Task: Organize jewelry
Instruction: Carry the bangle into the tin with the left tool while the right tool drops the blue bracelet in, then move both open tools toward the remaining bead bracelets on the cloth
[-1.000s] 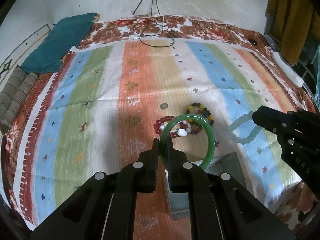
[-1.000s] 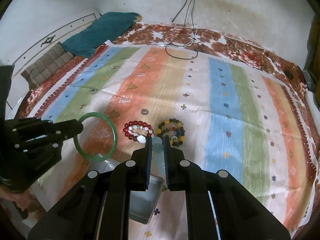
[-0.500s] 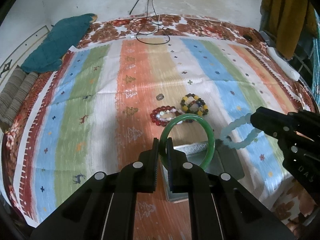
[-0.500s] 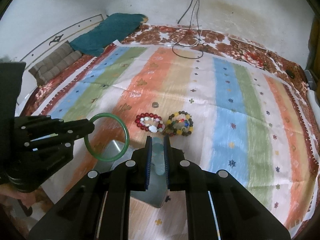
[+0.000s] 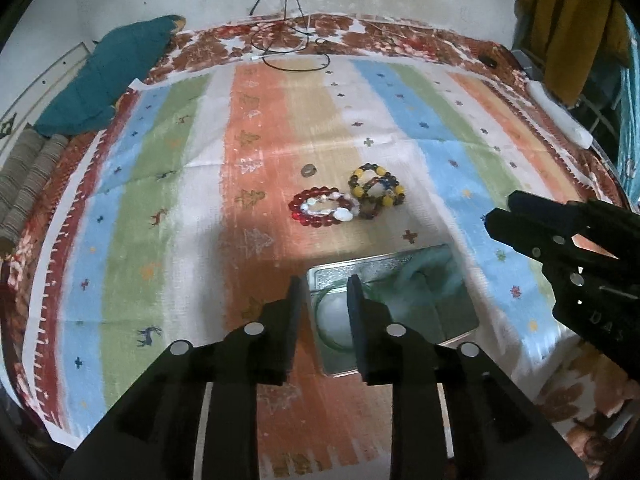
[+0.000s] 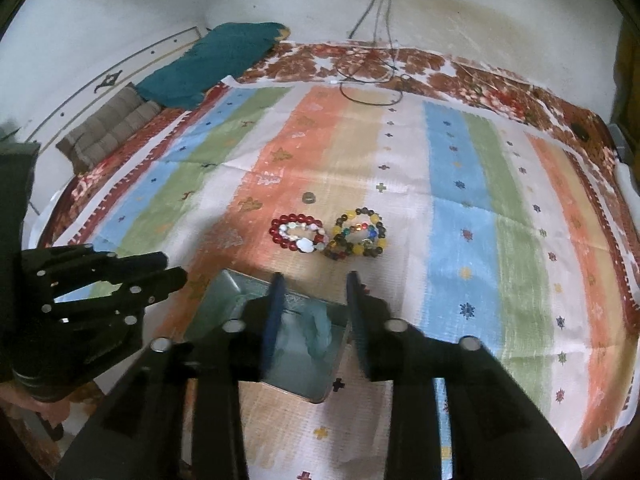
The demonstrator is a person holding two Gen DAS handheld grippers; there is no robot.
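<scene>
Hand-held gripper (image 5: 324,288) agape above tin (image 5: 460,322)

a home bedroom: striped bedspread (image 5: 168,184), teal pillow (image 6: 216,64), hanging clothes (image 5: 576,28).

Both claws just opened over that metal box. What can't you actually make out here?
- Green bangle in the metal box: left wrist view, half hidden behind the left claw.
- Pale blue bracelet: blurred in both views.
- Small ring on the cloth: too small to identify.
- Box's near corner: right wrist view, covered by the right claw.
</scene>
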